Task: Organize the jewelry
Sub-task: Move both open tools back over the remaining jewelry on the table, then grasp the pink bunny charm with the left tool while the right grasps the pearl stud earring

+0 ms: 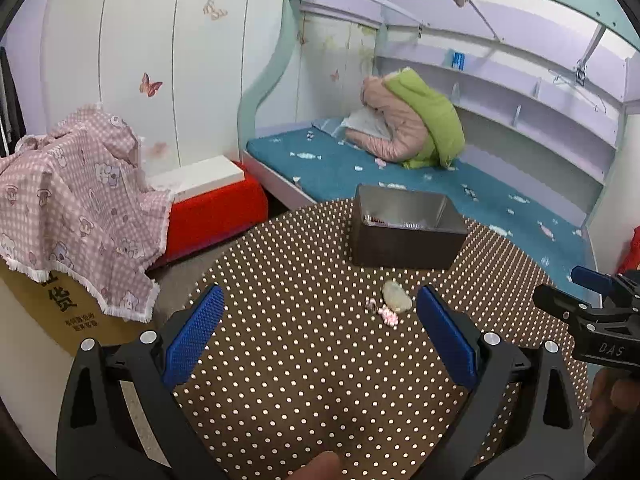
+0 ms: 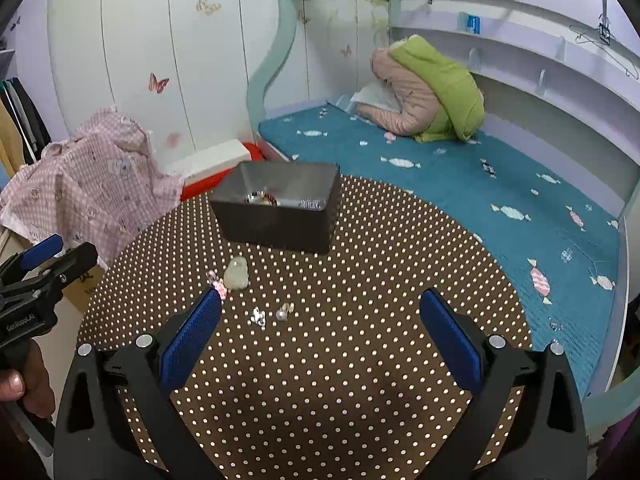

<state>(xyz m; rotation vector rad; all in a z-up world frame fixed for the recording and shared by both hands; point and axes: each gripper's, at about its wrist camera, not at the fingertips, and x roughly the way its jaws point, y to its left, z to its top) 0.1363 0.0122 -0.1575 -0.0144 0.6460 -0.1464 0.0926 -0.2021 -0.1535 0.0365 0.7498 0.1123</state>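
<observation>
Both sets of blue-padded fingers, left gripper (image 1: 318,336) and right gripper (image 2: 320,340), are spread wide, grasping nothing, over a round brown worktop with white polka dots (image 2: 340,380). At mid-frame lie a pale green stone pendant (image 2: 236,275), pink beads (image 2: 219,286) and small silvery trinkets (image 2: 259,317). Above them stands a dark rectangular metal box (image 2: 280,210) holding jewelry. Beyond is a teal bed (image 2: 460,184).

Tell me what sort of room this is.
Most likely a child's bedroom: a bunk-style bed with a candy-print teal mattress, a white wardrobe with butterfly stickers, and padded jackets heaped on the bed.
</observation>
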